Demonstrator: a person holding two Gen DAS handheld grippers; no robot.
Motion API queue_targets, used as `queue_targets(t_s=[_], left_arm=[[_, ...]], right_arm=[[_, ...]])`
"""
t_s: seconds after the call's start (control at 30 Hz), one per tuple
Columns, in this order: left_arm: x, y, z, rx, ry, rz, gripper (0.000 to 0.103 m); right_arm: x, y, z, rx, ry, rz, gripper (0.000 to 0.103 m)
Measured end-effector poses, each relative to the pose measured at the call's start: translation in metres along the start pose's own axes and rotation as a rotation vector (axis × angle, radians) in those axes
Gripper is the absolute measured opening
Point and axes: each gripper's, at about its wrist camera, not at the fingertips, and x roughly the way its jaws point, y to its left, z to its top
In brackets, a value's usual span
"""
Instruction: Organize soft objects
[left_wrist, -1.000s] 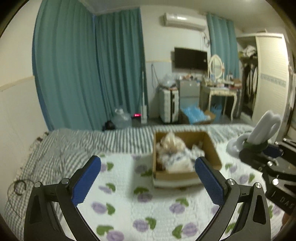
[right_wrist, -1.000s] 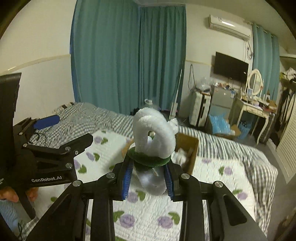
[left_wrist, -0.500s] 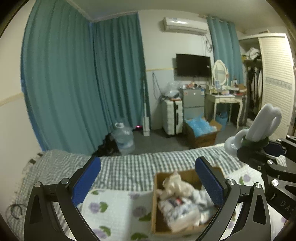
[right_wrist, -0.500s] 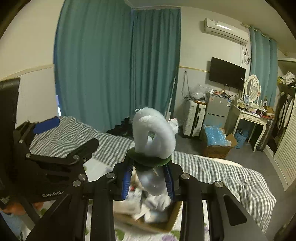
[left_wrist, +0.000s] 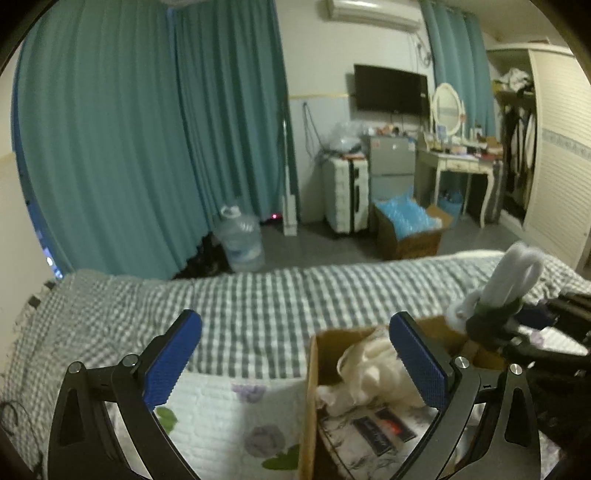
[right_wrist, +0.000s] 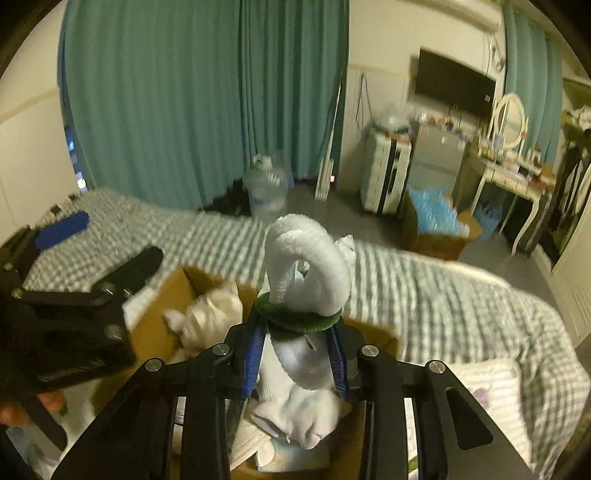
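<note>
My right gripper (right_wrist: 297, 358) is shut on a white plush toy with a green collar (right_wrist: 306, 266) and holds it over a cardboard box (right_wrist: 159, 295) of soft white items on the bed. The toy also shows in the left wrist view (left_wrist: 513, 280), at the right above the same box (left_wrist: 312, 373). My left gripper (left_wrist: 295, 358) is open and empty, its blue pads wide apart, just left of and above the box. A cream cloth bundle (left_wrist: 369, 365) and a printed packet (left_wrist: 373, 432) lie inside the box.
The bed has a grey checked blanket (left_wrist: 240, 306) and a white quilt with purple flowers (left_wrist: 236, 417). Beyond it are teal curtains (left_wrist: 147, 129), a water jug (left_wrist: 240, 236), a suitcase (left_wrist: 345, 194), a box of blue items (left_wrist: 410, 229) and a dressing table (left_wrist: 461, 162).
Both grippers have dropped back toward the bed and box after rising. The right gripper with the toy now hangs over the box interior. The left stays open.
</note>
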Motion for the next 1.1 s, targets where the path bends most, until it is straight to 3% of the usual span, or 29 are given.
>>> queue_targets(t_s=[0.2,0.23,0.3,0.43,0.63,0.8,0.97,1.03,1.1], left_arm=[[0.011,0.0,-0.016,0.001,0.047,-0.003,0.103],[0.012,0.001,-0.016,0.001,0.051,-0.005,0.103],[0.007,0.0,-0.015,0.002,0.054,-0.005,0.103],[-0.013,-0.002,-0.004,0.011,0.03,0.007,0.103],[-0.093,0.0,0.033,-0.002,-0.085,0.016,0.103],[-0.194,0.009,0.067,-0.024,-0.236,0.041,0.103],[-0.278,0.015,0.079,-0.019,-0.362,0.031,0.103],[-0.303,0.015,0.077,0.001,-0.401,0.03,0.103],[-0.322,0.02,0.071,0.003,-0.433,0.033,0.103]], right_arm=[[0.035,-0.014,-0.022,0.003,0.077,-0.011,0.034],[0.036,-0.015,-0.023,0.003,0.086,-0.014,0.037],[0.032,-0.016,-0.022,0.002,0.077,-0.032,0.06],[-0.001,-0.018,-0.015,0.032,0.019,-0.051,0.062],[-0.106,-0.017,0.009,0.04,-0.116,-0.099,0.066],[-0.214,-0.007,0.021,0.025,-0.267,-0.144,0.079],[-0.321,0.012,0.009,0.024,-0.456,-0.205,0.103],[-0.355,0.016,-0.001,0.024,-0.513,-0.265,0.103],[-0.375,0.02,-0.01,0.03,-0.537,-0.269,0.103]])
